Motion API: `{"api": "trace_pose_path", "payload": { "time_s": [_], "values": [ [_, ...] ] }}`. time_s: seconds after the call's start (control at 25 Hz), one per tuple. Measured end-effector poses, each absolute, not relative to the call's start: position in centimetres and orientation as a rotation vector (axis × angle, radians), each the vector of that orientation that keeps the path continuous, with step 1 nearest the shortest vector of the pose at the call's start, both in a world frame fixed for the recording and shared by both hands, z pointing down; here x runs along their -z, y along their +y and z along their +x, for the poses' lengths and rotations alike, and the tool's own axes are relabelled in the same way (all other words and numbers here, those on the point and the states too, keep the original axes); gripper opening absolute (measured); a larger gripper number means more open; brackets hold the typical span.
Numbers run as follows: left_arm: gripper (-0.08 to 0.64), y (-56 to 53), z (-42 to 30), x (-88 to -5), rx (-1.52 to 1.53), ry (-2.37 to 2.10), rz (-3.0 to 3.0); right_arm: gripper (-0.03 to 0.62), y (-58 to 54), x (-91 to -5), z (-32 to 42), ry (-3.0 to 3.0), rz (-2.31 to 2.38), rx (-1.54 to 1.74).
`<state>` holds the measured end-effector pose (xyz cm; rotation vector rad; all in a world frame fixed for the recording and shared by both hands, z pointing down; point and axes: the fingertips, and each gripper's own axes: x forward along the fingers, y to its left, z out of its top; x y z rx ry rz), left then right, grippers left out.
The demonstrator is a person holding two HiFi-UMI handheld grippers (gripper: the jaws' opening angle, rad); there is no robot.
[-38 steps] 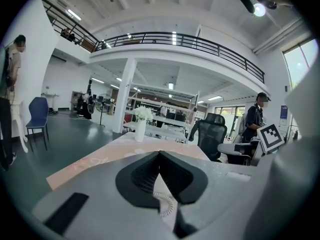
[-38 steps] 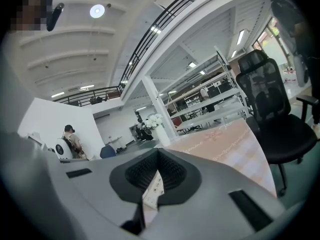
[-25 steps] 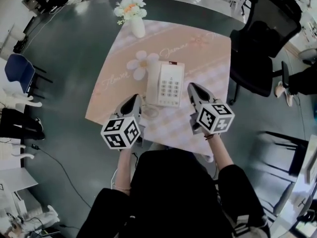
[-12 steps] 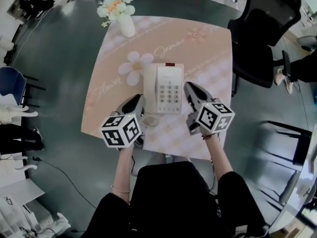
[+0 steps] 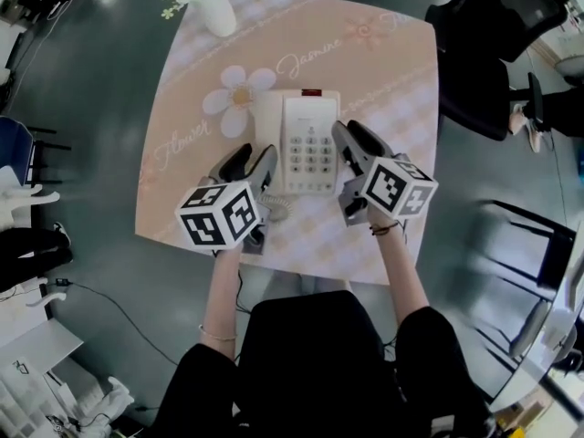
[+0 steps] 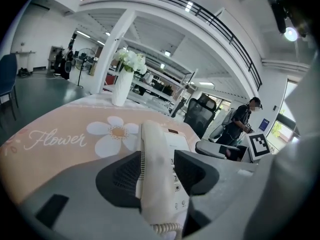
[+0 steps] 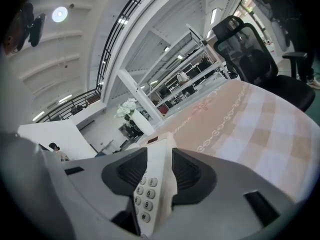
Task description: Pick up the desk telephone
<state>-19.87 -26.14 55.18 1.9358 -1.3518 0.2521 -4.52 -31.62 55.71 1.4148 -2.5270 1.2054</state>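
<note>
Left gripper [image 5: 255,156]: jaws opening, the handset [image 5: 266,121] standing in the gap between them
Desk telephone [image 5: 310,149]: flat on the pink flowered mat [image 5: 383,71], between both grippers
Right gripper [image 5: 349,135]: jaws opening astride the telephone's keypad edge

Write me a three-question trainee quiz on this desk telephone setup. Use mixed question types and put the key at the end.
1. Multiple choice: what stands on the pink mat beyond the telephone?
A) a white vase of flowers
B) a mug
C) a lamp
2. True or false: in the head view, the black office chair stands to the left of the table.
3. Short answer: which part of the telephone lies between the jaws of the left tool?

Key
1. A
2. False. It stands to the right.
3. The handset. The jaws are opening around it.
</note>
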Motion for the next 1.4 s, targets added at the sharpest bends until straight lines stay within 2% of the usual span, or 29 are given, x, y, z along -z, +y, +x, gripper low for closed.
{"api": "trace_pose_path", "payload": {
  "time_s": [0.24, 0.32, 1.4],
  "values": [
    [0.295, -27.2, -19.2, -57.2, -0.278, -1.269, 1.909, 0.189, -32.3, -57.8, -5.2, -2.448, 1.41, -1.312],
    [0.314, -27.3, -18.9, -58.0, -0.305, -1.24, 1.903, 0.201, -32.3, -58.5, -5.5, -2.423, 1.402, -1.342],
    [0.322, -27.9, -17.7, -60.4, -0.329, -1.03, 1.837, 0.215, -32.8, -60.2, -7.2, -2.317, 1.282, -1.457]
  ]
}}
